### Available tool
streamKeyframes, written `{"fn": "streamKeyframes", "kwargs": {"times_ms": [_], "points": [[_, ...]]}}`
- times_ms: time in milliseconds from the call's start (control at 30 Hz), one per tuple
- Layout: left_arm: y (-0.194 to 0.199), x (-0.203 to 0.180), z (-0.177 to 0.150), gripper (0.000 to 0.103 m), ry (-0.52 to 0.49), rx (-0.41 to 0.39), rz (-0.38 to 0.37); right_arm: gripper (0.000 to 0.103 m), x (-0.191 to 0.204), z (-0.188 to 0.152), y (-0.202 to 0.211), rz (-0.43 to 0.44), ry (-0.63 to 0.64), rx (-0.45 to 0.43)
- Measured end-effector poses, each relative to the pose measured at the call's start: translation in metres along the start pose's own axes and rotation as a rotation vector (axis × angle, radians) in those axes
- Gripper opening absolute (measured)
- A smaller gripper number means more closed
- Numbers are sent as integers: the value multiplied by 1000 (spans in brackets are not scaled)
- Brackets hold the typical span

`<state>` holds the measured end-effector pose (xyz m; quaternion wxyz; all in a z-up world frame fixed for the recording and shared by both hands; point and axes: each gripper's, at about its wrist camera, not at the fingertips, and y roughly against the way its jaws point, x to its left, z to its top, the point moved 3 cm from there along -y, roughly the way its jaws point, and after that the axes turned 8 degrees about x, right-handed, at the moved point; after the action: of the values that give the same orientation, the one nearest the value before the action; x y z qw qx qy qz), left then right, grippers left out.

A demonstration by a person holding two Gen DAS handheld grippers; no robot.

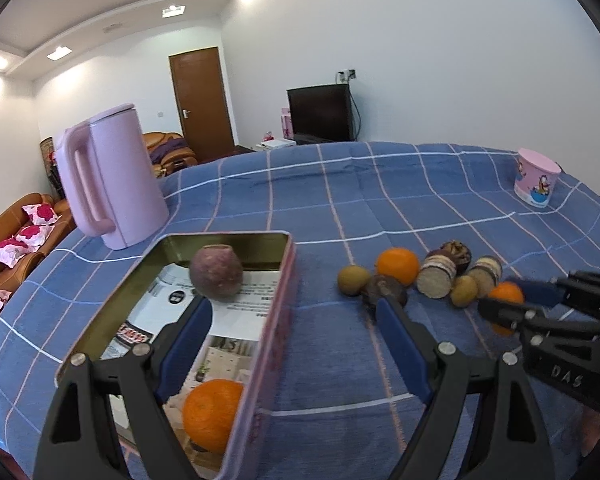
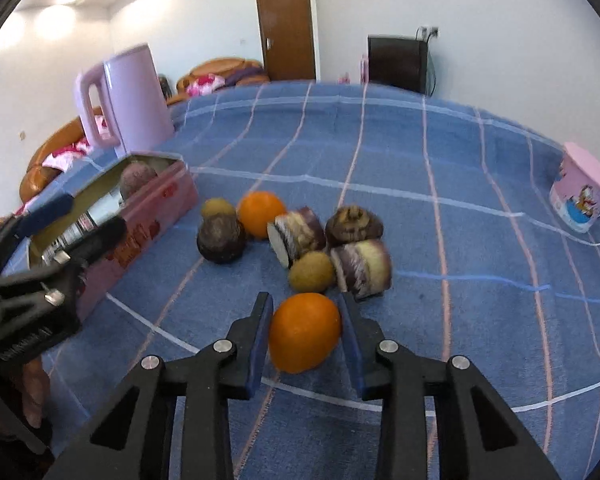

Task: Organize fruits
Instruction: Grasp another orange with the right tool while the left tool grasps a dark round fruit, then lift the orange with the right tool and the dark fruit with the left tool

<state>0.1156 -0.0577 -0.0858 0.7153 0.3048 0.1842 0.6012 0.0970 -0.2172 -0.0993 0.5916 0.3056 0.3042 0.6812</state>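
My right gripper (image 2: pixel 305 307) is shut on an orange (image 2: pixel 304 332) that rests on the blue checked cloth, both pads against its sides. Just beyond lies a pile: another orange (image 2: pixel 260 214), two brownish-green kiwis (image 2: pixel 312 272), a dark round fruit (image 2: pixel 220 236), a lumpy brown fruit (image 2: pixel 354 220) and two purple-skinned cut pieces (image 2: pixel 364 266). My left gripper (image 1: pixel 294 308) is open and holds nothing; it straddles the right wall of the pink tin (image 1: pixel 268 344). Inside the tin sit a purple round fruit (image 1: pixel 216 272) and an orange (image 1: pixel 212 414).
A pink kettle (image 1: pixel 112 176) stands behind the tin at the table's left edge. A pink cartoon cup (image 1: pixel 536 180) stands far right. The blue cloth (image 1: pixel 380 200) stretches bare behind the pile. Sofas, a door and a television lie beyond the table.
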Motion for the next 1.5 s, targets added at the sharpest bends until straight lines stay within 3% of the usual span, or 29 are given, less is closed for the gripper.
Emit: {"fn": "streamKeyframes", "kwargs": {"times_ms": [200, 400, 833, 933, 1500], "points": [[-13, -20, 8, 83, -9, 40, -20, 34, -16, 14, 20, -95, -47, -113], [-37, -39, 15, 71, -14, 134, -53, 34, -31, 28, 13, -142, -86, -128], [-78, -56, 16, 51, -2, 312, -118, 35, -39, 25, 10, -124, -116, -142], [-78, -57, 17, 40, -2, 309, -112, 35, -41, 25, 8, -107, -125, -133], [-58, -49, 21, 40, 30, 205, -90, 35, -41, 23, 17, -59, -124, -192]]}}
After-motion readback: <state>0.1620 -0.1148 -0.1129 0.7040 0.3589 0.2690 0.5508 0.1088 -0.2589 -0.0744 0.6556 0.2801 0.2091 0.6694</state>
